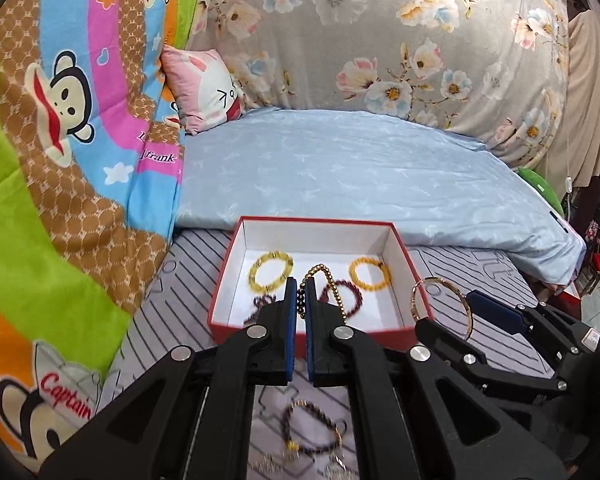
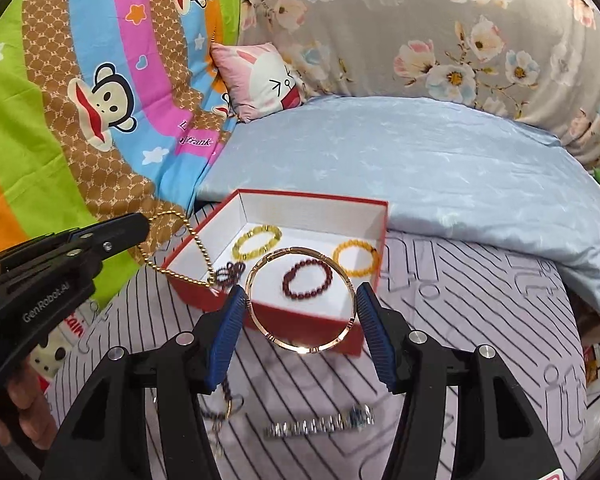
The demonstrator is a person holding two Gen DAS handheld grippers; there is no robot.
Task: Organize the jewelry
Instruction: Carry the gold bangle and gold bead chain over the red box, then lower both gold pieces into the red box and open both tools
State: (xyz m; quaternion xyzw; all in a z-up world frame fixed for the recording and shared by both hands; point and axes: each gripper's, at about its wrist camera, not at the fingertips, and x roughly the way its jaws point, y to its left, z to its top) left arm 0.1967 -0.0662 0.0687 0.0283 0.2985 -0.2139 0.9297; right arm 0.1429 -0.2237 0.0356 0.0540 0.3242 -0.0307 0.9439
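A red box [image 1: 225,285] with a white inside sits on the striped bed; it also shows in the right wrist view [image 2: 204,294]. It holds two yellow bead bracelets [image 1: 270,271], [image 2: 357,258] and dark red bead bracelets [image 2: 307,274]. My left gripper [image 1: 300,294] is shut on a gold bead chain [image 1: 329,286] and holds it over the box's near edge; the chain [image 2: 196,246] hangs from its tip [image 2: 140,226]. My right gripper [image 2: 302,300] is shut on a rose-gold bangle [image 2: 300,300] just before the box, and the bangle [image 1: 440,304] also shows in the left wrist view.
A dark bead bracelet [image 1: 312,428] lies on the striped sheet under my left gripper. A silver watch band [image 2: 320,424] and a ringed bead string [image 2: 228,404] lie under my right gripper. A blue quilt [image 1: 360,176] and cartoon blanket [image 1: 60,160] surround the box.
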